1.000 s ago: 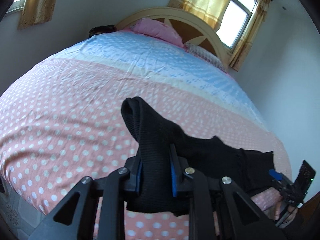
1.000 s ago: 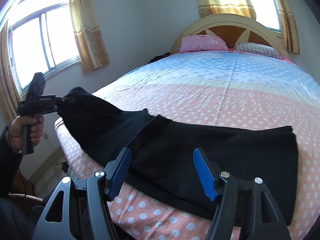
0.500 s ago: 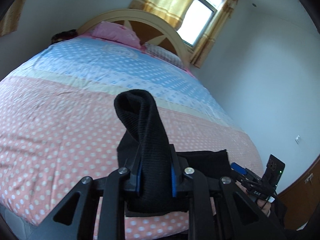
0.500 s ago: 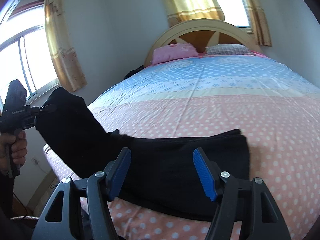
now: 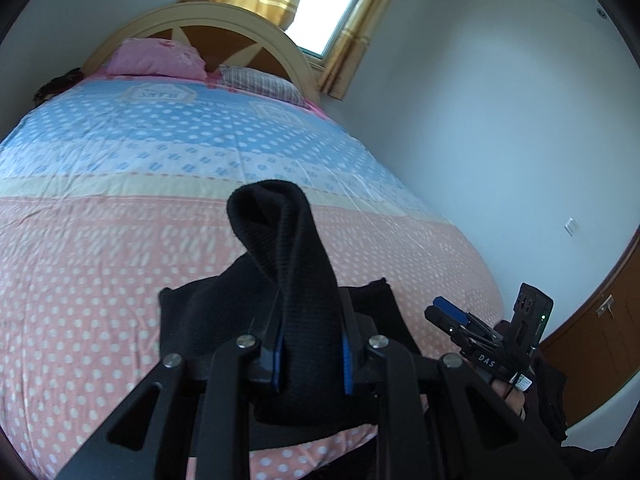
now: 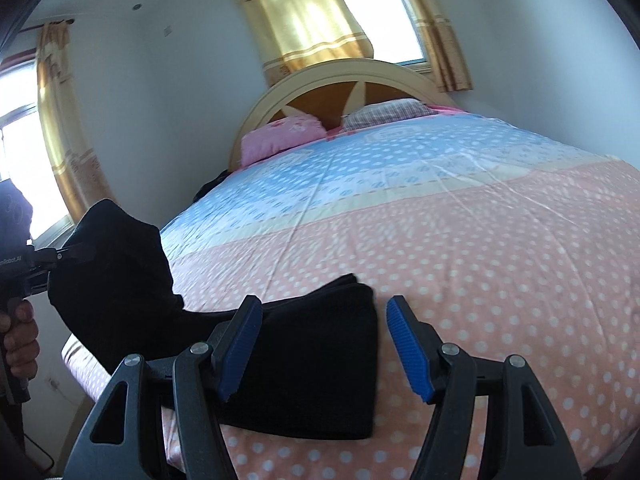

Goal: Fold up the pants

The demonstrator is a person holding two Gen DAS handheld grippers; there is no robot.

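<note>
The pants (image 5: 308, 280) hide the left tool's (image 5: 310, 354) blue pads (image 5: 277, 364).

Pants (image 5: 304, 280): black, ribbed knit. Grippers: black frames with blue pads (image 6: 408, 344). Bed cover (image 5: 120, 240): pink with white dots near the foot, a cream band, then blue with white dots. Pillows: one pink (image 5: 156, 58), one grey check (image 6: 384, 114). Headboard (image 6: 344, 88): cream and brown. Curtains (image 6: 304, 12): yellow, paler stripes.

Pants (image 6: 304, 364) lie on the bed's (image 6: 480, 240) near edge, pillows (image 6: 288, 136) behind.
</note>
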